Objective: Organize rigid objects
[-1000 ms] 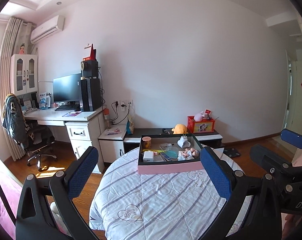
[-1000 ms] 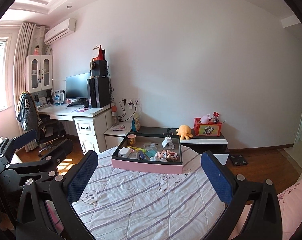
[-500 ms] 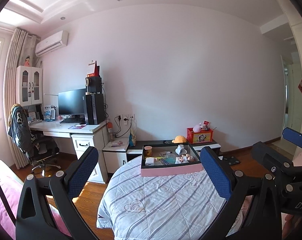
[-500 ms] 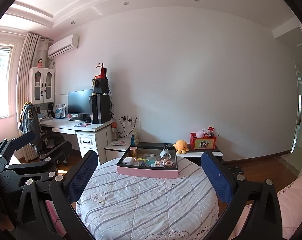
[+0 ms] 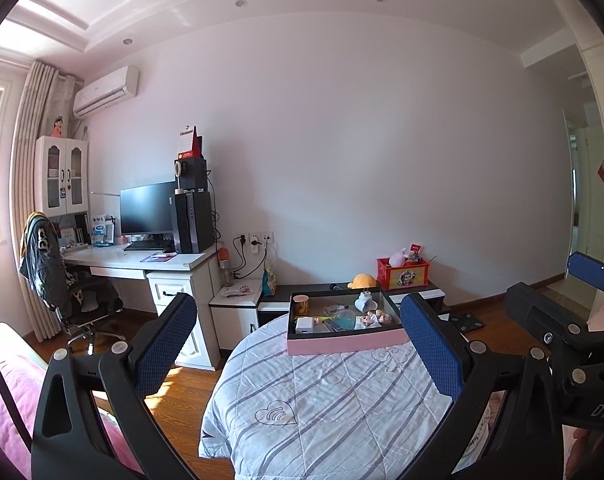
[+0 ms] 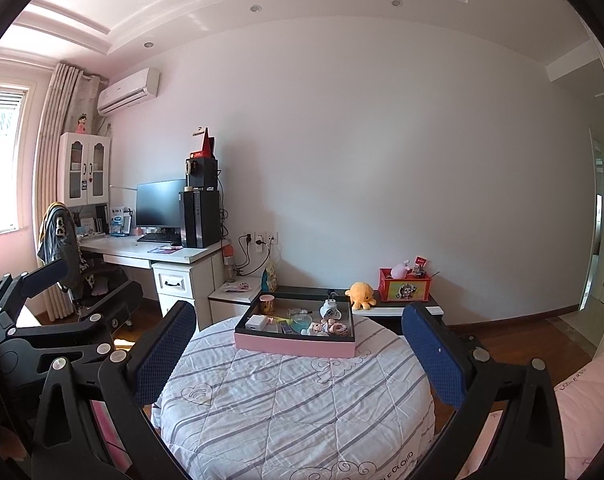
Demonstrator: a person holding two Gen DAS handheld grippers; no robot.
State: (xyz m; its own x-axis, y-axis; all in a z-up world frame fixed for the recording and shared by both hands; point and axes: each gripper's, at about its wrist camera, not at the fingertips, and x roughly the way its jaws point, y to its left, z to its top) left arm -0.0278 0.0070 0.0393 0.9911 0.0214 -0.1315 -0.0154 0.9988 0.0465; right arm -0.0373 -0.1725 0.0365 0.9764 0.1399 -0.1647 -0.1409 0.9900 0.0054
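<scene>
A pink tray [image 5: 344, 346] [image 6: 293, 345] with a dark inside stands at the far side of a round table [image 5: 322, 408] [image 6: 293, 408] under a striped quilt. In it lie a mug [image 5: 301, 303] [image 6: 266, 303], a white box [image 5: 305, 324] [image 6: 255, 323], a small doll [image 5: 376, 317] [image 6: 329, 326] and other small items. My left gripper [image 5: 297, 320] is open, held well back from the tray. My right gripper [image 6: 297, 328] is open too, equally far off. Neither holds anything.
A white desk [image 5: 141, 260] with monitor and computer tower stands left, an office chair [image 5: 61, 280] beside it. A low cabinet [image 6: 382, 308] behind the table carries an orange plush [image 6: 360, 294] and a red box [image 6: 404, 285]. Pink bedding [image 6: 582, 400] lies at right.
Both grippers have pulled back and tilted up; the table and tray look smaller and lower in each view. Both stay open.
</scene>
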